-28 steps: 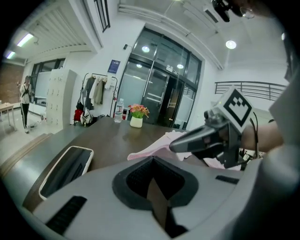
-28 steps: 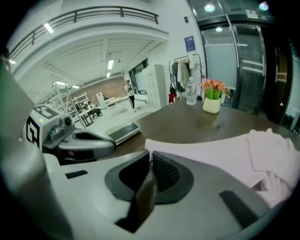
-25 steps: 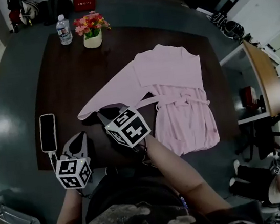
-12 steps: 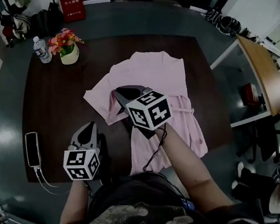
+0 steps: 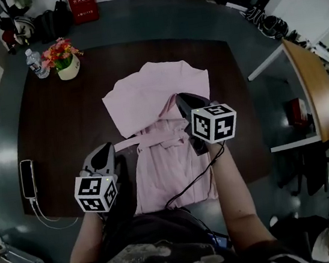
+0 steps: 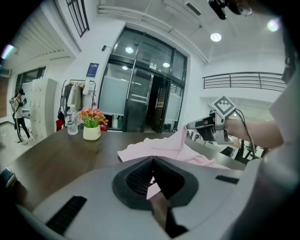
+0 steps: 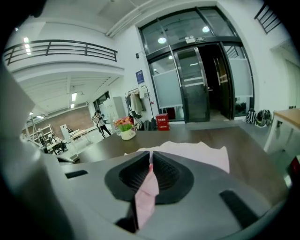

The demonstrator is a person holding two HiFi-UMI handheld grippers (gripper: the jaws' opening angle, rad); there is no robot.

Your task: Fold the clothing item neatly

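My left gripper (image 5: pixel 105 149) hovered with its jaws together and empty over the near left of the table (image 5: pixel 55 131), just beside one end of the belt (image 5: pixel 153 140). The pink robe (image 5: pixel 152 84) lay mid-table, its left side doubled inward. My right gripper (image 5: pixel 180 98) was clamped on a strip of that pink cloth (a sleeve, I judged) above the robe's right side. It looked like early going, since the long lower half lay unfolded.

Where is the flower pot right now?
In the head view, the flower pot sits at the far left corner of the table, just right of the water bottle, clear of the pink garment.
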